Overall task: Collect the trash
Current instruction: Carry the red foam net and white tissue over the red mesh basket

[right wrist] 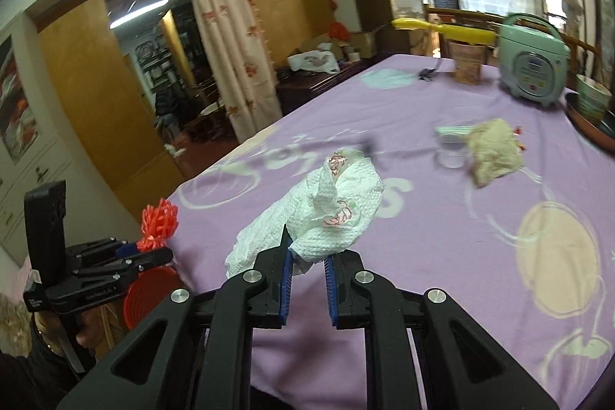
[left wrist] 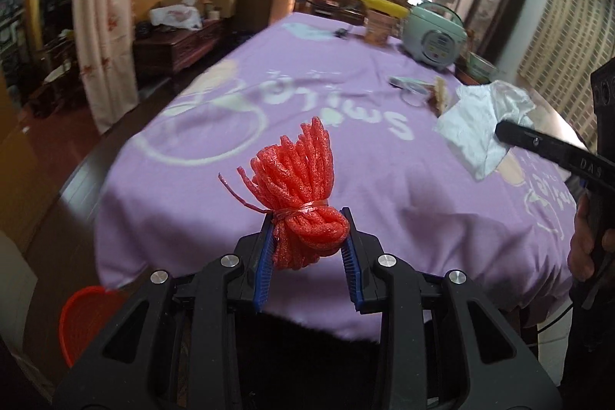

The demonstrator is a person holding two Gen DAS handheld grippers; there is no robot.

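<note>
The left tongs [left wrist: 307, 237] are clamped on a red foam net bundle [left wrist: 300, 187], tied round its waist with red string; the blue pads [left wrist: 265, 256] press it from both sides and its frayed end fans upward toward 12 o'clock. The bundle is held in the air over the near edge of the tabletop [left wrist: 192, 179], not resting on it. In the right wrist view the same left tongs [right wrist: 150, 248] and bundle [right wrist: 159, 223] appear at 9 o'clock, off the tabletop's left edge, above a red bucket [right wrist: 148, 298] on the floor.

The right tongs [right wrist: 307, 256] are clamped on a crumpled white paper towel [right wrist: 326, 214] with a pink printed pattern; the towel bulges up and forward from between the blue pads [right wrist: 286, 279], with a tail hanging to the left. In the left wrist view the right tongs [left wrist: 538, 145] reach in from 3 o'clock, with the towel [left wrist: 480, 118] at their tip.

The tabletop [right wrist: 442, 237] is covered by a lilac cloth with pale circles and white lettering. Farther along it, toward 1 o'clock, lie a beige crumpled wad [right wrist: 496, 152] and a clear plastic piece [right wrist: 451, 145] just beside it. At the far end stand a pale green rice cooker [right wrist: 532, 62] and a brown paper cup [right wrist: 467, 62]. The room is a cluttered home interior with a floral curtain [right wrist: 234, 64] and dark wooden furniture.
</note>
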